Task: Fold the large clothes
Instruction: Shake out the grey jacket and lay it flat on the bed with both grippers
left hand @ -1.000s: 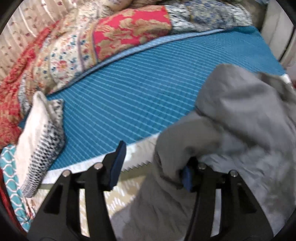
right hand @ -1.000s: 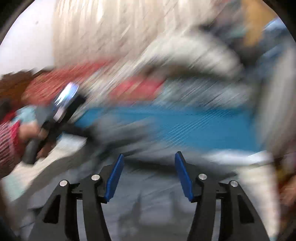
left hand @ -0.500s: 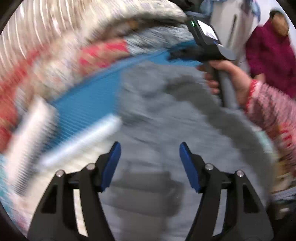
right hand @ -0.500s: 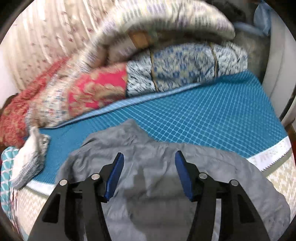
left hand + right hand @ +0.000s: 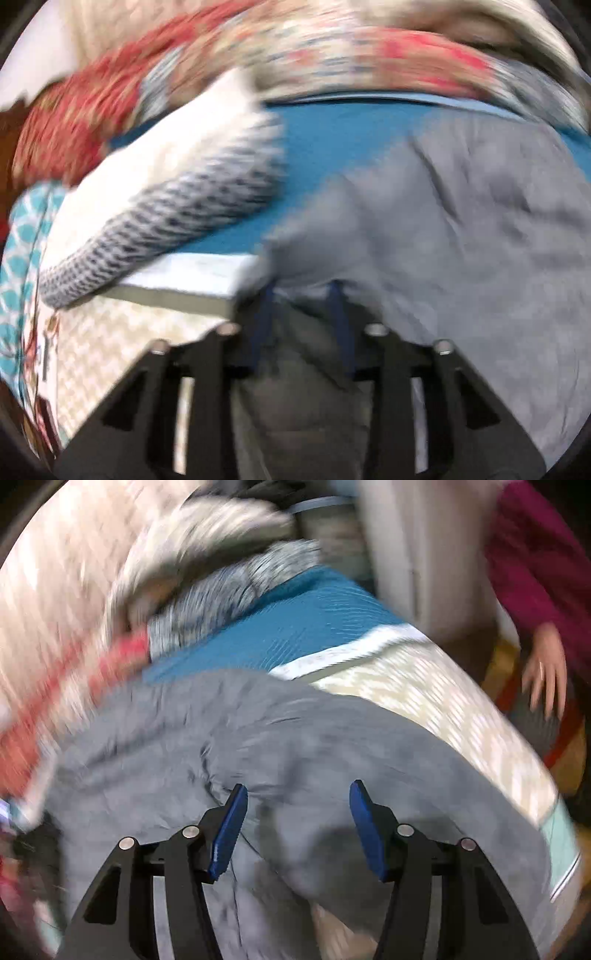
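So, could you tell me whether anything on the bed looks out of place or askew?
Yes: the grey garment is rumpled and hangs over the bed's near edge rather than lying flat on the blue cover.

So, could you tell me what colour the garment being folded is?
Plain grey; the garment shows best in the right wrist view.

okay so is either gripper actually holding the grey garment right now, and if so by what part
The right gripper is open above the grey garment, holding nothing. The left gripper has cloth between its fingers at the garment's near edge, but blur hides whether it grips.
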Demonstrator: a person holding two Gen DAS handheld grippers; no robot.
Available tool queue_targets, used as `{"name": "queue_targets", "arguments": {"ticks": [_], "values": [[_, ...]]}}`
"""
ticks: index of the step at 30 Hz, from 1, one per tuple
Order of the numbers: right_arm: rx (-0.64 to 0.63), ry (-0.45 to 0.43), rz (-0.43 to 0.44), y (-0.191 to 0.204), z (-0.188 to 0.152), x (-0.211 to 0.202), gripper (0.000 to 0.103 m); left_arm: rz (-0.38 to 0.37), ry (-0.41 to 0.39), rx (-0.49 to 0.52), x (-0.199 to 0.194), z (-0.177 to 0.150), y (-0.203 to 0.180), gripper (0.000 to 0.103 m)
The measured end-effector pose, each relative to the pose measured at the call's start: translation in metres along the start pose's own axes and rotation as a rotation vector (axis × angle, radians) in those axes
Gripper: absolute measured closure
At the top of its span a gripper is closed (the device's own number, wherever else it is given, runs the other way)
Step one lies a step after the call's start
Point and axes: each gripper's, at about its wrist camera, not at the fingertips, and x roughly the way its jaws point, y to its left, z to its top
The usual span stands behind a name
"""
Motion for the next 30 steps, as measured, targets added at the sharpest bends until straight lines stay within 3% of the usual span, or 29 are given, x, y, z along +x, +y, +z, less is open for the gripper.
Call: {"name": "queue_targets", "arguments": {"ticks": [1,3,4,5,9,13,14,15,16,18,20,22,27,30], "values": [[0.051,-0.011,0.037,-0.011,-0.005,-0.015,0.048,0.013,0.004,-0.045,-0.003,0.007,0.012,0.083],[0.121,-0.031,0.124,-0.027,-0.025,-0.046,0.048,0.006,-0.069,-0.101,-0.027,0.011,0.028,0.078],[0.134,-0.021,0.150,-0.030,-0.038,-0.057,0.048,-0.010,-0.089,-0.109,-0.038,0.009,0.033,0.063],[0.132,-0.010,0.162,-0.028,-0.043,-0.061,0.048,-0.039,-0.098,-0.111,-0.047,0.006,0.035,0.057],[0.068,0.092,0.228,-0.012,-0.073,-0.057,0.048,-0.182,-0.117,-0.054,-0.091,-0.030,0.021,0.057],[0.120,0.148,0.153,-0.032,-0.056,-0.013,0.048,-0.296,-0.085,0.076,-0.114,-0.085,-0.024,0.057],[0.126,0.135,0.093,-0.043,-0.046,-0.004,0.048,-0.276,-0.063,0.111,-0.110,-0.098,-0.033,0.057],[0.150,0.089,-0.039,-0.063,-0.036,0.002,0.048,-0.240,-0.051,0.133,-0.104,-0.106,-0.040,0.057],[0.169,0.054,-0.110,-0.073,-0.028,0.004,0.048,-0.194,-0.037,0.150,-0.093,-0.109,-0.044,0.057],[0.241,0.029,-0.174,-0.086,-0.020,-0.003,0.048,-0.054,0.017,0.167,-0.057,-0.107,-0.036,0.057],[0.293,0.028,-0.023,-0.077,-0.034,-0.024,0.048,0.076,0.060,0.114,-0.025,-0.097,-0.008,0.057],[0.210,0.041,0.058,-0.054,-0.059,-0.048,0.048,0.094,0.080,0.054,-0.017,-0.090,0.015,0.057],[-0.011,0.112,0.175,0.007,-0.133,-0.091,0.048,-0.064,0.005,-0.090,-0.072,-0.093,0.063,0.057],[-0.094,0.164,0.279,0.061,-0.155,-0.093,0.048,-0.143,-0.037,-0.119,-0.115,-0.122,0.074,0.057]]}}
